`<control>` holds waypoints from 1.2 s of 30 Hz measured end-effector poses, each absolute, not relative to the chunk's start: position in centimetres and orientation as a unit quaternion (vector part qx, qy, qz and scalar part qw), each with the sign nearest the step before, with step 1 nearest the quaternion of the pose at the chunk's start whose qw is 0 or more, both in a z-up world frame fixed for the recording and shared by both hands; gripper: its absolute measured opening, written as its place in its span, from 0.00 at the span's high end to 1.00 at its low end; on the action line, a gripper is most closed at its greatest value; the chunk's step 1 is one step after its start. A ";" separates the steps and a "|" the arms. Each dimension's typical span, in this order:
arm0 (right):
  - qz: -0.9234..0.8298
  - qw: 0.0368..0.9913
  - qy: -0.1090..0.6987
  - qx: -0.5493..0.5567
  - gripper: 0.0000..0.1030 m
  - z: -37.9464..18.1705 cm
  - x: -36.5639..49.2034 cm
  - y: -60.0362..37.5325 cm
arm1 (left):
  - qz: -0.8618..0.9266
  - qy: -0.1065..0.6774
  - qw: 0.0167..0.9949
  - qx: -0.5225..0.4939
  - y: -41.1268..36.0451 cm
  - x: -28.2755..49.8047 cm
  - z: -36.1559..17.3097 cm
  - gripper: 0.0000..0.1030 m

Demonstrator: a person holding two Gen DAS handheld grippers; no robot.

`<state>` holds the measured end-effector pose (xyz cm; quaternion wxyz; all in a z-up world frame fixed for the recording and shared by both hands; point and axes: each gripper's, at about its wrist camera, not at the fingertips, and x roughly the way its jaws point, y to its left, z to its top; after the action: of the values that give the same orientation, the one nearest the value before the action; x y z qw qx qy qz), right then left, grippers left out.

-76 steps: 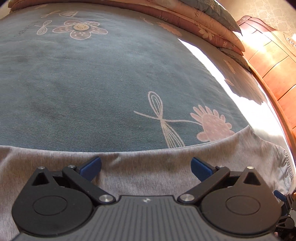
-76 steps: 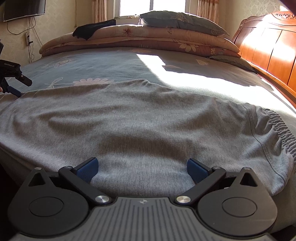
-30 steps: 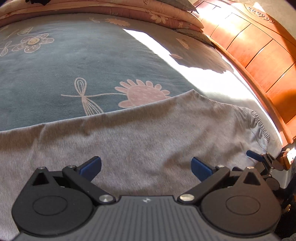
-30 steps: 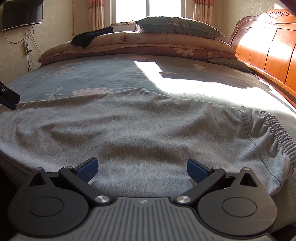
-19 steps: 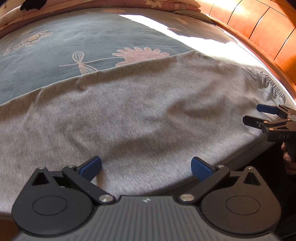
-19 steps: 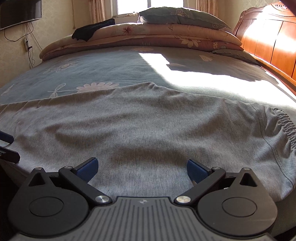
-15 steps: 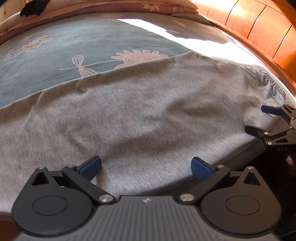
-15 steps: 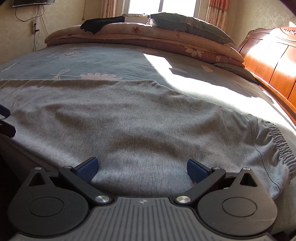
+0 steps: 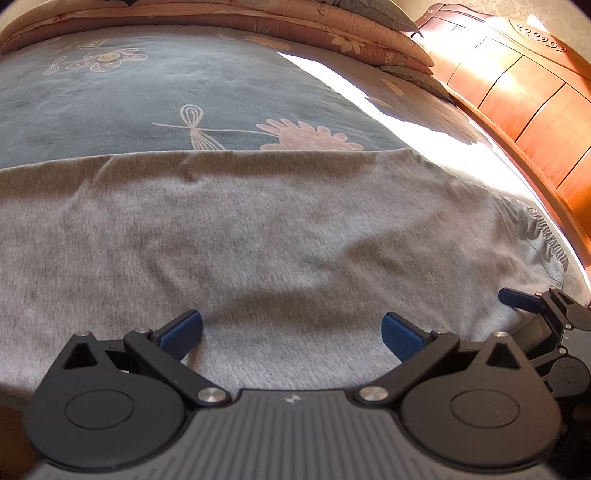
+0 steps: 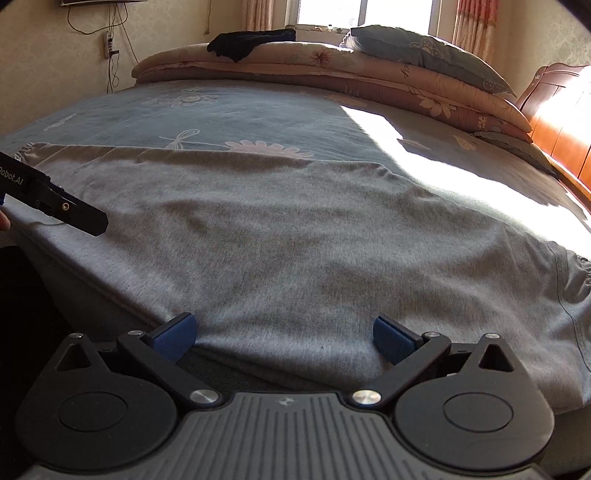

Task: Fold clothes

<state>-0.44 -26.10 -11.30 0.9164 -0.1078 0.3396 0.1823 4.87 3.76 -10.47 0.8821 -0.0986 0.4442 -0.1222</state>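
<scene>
A home bedroom. Shown by a wide bed (image 10: 258,110) under a blue flowered sheet (image 9: 166,96), a carved wooden headboard (image 9: 517,85) along its right edge, and folded quilts (image 10: 332,70) with a pillow (image 10: 424,55) stacked at its far edge. Behind these, a sunlit window (image 10: 362,13) with patterned curtains (image 10: 472,26); on the papered wall (image 10: 44,55), a cord (image 10: 110,70) hanging down from a mounted screen (image 10: 96,2) at the far left corner.

You face a bed (image 10: 258,110) under a sunlit window (image 10: 362,14), wooden headboard (image 10: 565,122) at right, wallpapered wall (image 10: 44,55) at left.
</scene>
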 end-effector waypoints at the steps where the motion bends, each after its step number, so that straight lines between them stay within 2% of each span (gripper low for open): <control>1: 0.181 0.916 0.341 -0.106 0.00 -11.2 -0.6 -26.3 | -0.123 0.442 0.883 -0.098 3.8 4.8 -10.5 0.01; 6: 0.156 0.936 0.292 -0.117 0.00 -9.4 -1.3 -27.6 | -0.129 0.432 0.887 -0.094 3.8 4.5 -10.7 0.01; 11: 0.111 0.930 0.345 -0.056 0.00 -10.6 0.6 -31.5 | -0.136 0.420 0.885 -0.146 5.2 4.5 -10.9 0.01; 14: 0.116 0.930 0.346 -0.033 0.00 -11.0 -0.4 -33.1 | -0.141 0.416 0.882 -0.168 5.8 4.5 -10.9 0.01; 17: 0.106 0.936 0.333 -0.037 0.00 -10.5 -1.2 -34.0 | -0.141 0.419 0.884 -0.151 5.3 4.5 -10.8 0.01; 21: 0.079 0.947 0.312 0.013 0.00 -9.5 -0.1 -37.3 | -0.134 0.420 0.887 -0.140 4.9 4.6 -10.8 0.01; 26: 0.048 0.940 0.333 0.058 0.00 -11.4 1.2 -42.0 | -0.135 0.416 0.882 -0.177 5.8 4.6 -10.9 0.01; 29: 0.010 0.945 0.324 0.053 0.00 -11.2 0.8 -43.9 | -0.138 0.418 0.879 -0.181 5.9 4.7 -10.9 0.01; 33: 0.030 0.948 0.280 0.148 0.00 -9.4 0.1 -47.0 | -0.135 0.424 0.880 -0.165 5.5 4.9 -10.8 0.01; 36: 0.023 0.953 0.261 0.154 0.00 -9.1 1.0 -47.8 | -0.131 0.424 0.881 -0.161 5.3 4.9 -10.7 0.01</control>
<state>0.95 -47.82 -9.11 0.9526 0.1538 0.2614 0.0226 4.86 5.34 -10.75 0.8812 -0.1615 0.4244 -0.1315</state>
